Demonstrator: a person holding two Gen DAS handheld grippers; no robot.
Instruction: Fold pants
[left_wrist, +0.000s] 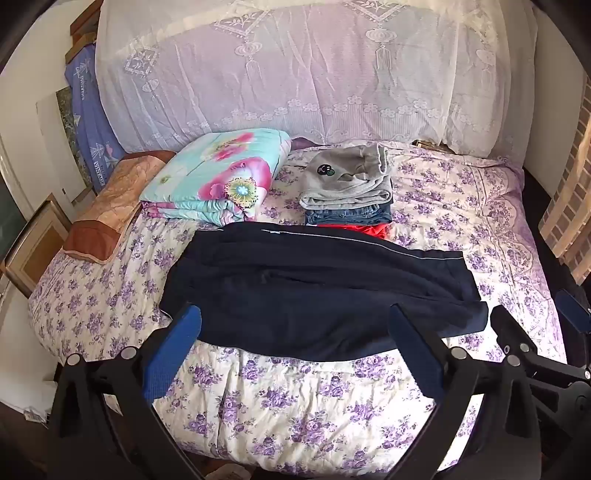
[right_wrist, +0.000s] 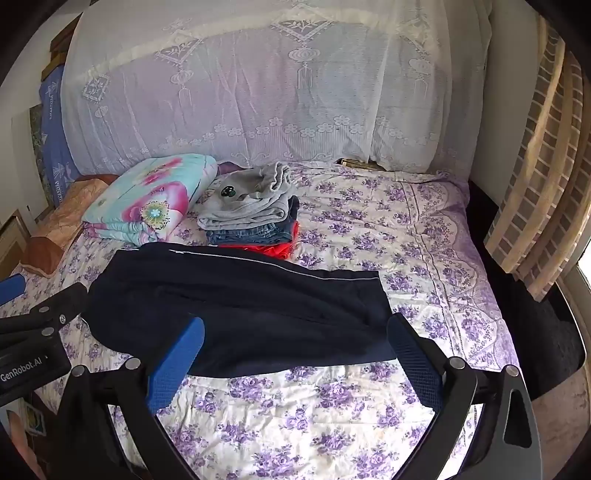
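Both grippers, left gripper (left_wrist: 295, 328) and right gripper (right_wrist: 295, 332), gape wide above the navy pants (left_wrist: 314, 288), holding nothing.

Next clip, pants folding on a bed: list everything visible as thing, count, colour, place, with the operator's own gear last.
pants: one, navy with a thin pale stripe, spread across the bed nearest the cameras
clothes stack: one pile, grey on top, denim, then red, just behind the pants
folded quilt: one, turquoise with pink flowers, left of the stack
pillow: one, orange-brown, bed's left edge
bedspread: one, cream with purple flowers
lace cover: one, white, draped behind the bed
curtain: one, beige check, far right
left gripper: open, black with blue pads, before the pants
right gripper: open, same colours, empty
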